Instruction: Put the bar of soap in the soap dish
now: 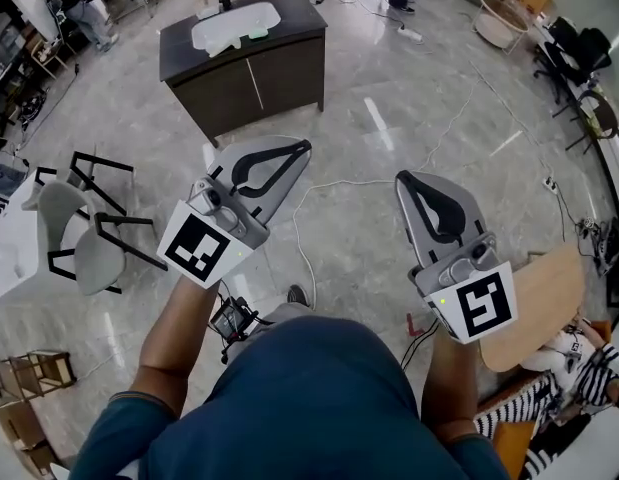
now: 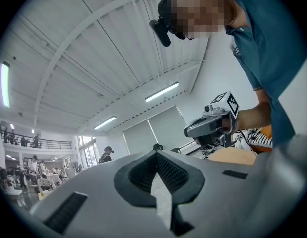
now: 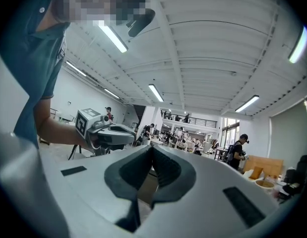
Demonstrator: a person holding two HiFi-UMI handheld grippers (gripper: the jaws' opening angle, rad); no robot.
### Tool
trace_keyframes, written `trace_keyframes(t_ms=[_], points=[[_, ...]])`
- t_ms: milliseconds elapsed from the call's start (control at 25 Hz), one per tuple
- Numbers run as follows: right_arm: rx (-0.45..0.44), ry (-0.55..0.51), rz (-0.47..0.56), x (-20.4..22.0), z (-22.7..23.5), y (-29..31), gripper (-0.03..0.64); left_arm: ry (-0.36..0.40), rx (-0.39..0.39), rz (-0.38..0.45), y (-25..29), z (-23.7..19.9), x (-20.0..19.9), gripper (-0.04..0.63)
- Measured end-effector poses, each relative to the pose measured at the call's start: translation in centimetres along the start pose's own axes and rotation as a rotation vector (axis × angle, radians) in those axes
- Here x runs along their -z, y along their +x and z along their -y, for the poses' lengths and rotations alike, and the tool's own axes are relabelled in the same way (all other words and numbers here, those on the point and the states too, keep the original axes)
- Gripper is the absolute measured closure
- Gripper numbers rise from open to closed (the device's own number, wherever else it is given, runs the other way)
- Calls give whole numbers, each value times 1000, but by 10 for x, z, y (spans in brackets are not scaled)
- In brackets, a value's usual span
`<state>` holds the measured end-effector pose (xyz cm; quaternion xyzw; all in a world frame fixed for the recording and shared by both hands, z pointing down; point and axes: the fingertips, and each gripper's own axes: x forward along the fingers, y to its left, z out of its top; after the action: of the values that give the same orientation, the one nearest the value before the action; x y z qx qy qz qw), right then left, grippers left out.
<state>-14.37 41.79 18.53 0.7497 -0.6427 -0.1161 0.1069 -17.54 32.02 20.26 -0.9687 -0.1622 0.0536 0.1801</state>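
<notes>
Jaws of the left gripper [image 2: 156, 153] meet tip to tip with nothing between them; only floor shows through the hollow behind the closed pads. The right gripper [image 3: 152, 148] is pressed together the same way and empty. Both are held out level on bare forearms, side by side but apart, with their tips pointing away from the person over a glossy grey floor [image 1: 389, 118]. Well ahead of the tips, nearer the left gripper's line, stands a dark vanity cabinet [image 1: 249, 73] with a white basin [image 1: 229, 26]. A pale-green item [image 1: 257, 35] lies at the basin's edge, too small to tell whether it is soap or dish.
</notes>
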Motion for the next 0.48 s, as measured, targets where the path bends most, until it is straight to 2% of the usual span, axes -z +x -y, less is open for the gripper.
trace_keyframes(t_ms=[240, 480], points=[[31, -10, -16, 5, 13, 51, 603, 10, 36, -1, 3, -46, 23, 595], [18, -11, -23, 10, 22, 87, 603, -8, 25, 4, 9, -78, 38, 595]])
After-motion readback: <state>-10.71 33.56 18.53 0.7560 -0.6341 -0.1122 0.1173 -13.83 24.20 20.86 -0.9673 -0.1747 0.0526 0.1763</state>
